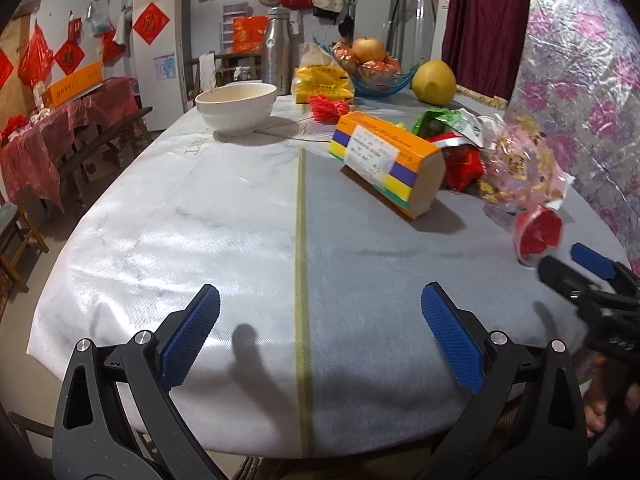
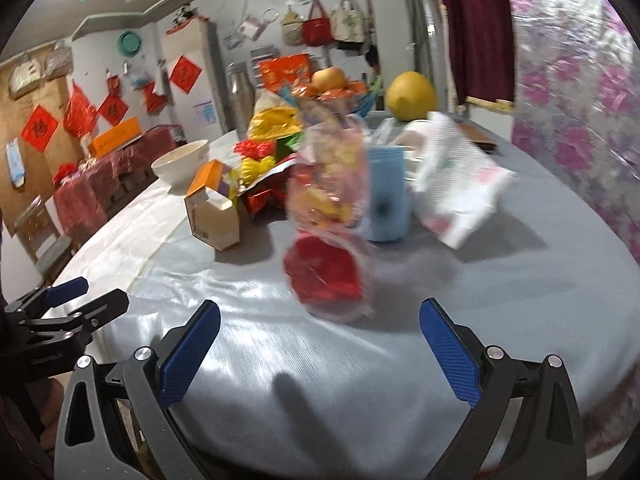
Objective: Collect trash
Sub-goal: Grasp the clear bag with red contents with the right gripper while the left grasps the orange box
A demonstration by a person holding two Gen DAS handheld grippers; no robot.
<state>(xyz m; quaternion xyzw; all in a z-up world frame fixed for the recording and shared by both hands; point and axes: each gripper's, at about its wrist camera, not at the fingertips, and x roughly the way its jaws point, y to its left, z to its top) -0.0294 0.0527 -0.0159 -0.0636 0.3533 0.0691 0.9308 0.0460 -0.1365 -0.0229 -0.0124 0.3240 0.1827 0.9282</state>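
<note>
Bright indoor light glares white off the desk (image 1: 168, 240), with soft shadows near the fingers (image 1: 192, 336). Right wrist view is motion-blurred; both bend at the edges.

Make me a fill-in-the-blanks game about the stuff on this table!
1. The bowl near the metal flask is coloured ____.
2. The orange box is lying on its ____.
3. Both the left hand-held gripper and the right hand-held gripper are ____.
4. The apple sits in a ____ fruit dish.

Missing words: white; side; open; blue
</note>
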